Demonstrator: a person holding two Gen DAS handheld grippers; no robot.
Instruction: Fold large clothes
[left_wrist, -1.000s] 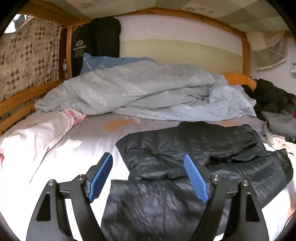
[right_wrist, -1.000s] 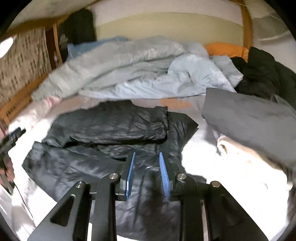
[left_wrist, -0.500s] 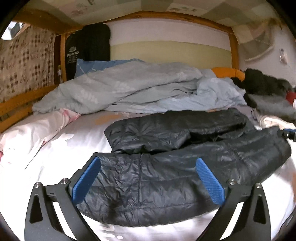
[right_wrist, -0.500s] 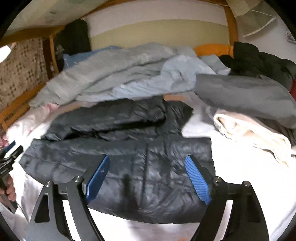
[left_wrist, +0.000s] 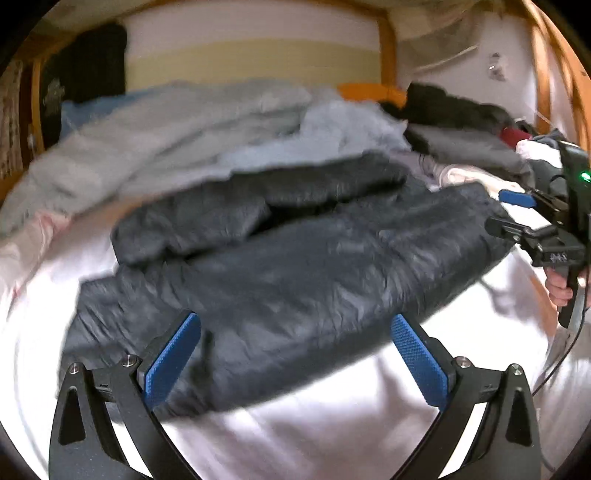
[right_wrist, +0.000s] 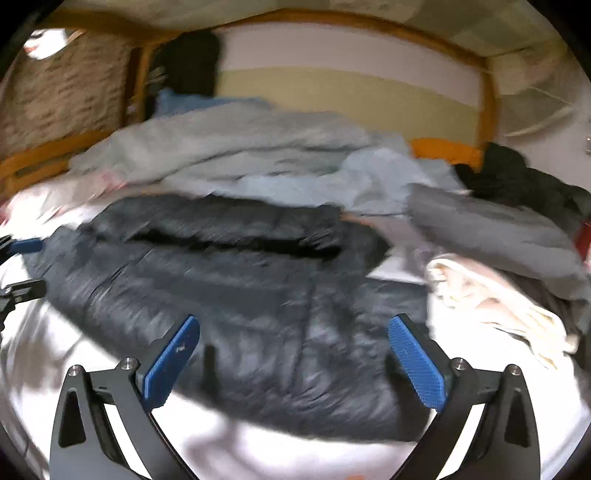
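jacket (left_wrist: 295, 266) flat on bed sheet (left_wrist: 332, 424); right tool (right_wrist: 293, 363) opening, empty.

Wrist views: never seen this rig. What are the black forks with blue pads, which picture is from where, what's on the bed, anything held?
No robot arm here: a person carries a handheld two-finger gripper in each hand, each with a fisheye camera looking along its fingers.

One picture is from the left gripper, the other from the right gripper. The black forks are the fingers; the blue pads are their gripping faces. The right gripper also shows at the left view's right edge, in the person's hand.

On the white sheet lies a dark quilted jacket, partly folded. Behind it is a pale blue duvet; to the right, grey and cream clothes.

Nothing is held: the left jaws stand wide open and the right jaws are opening, no pad pressing on the jacket.
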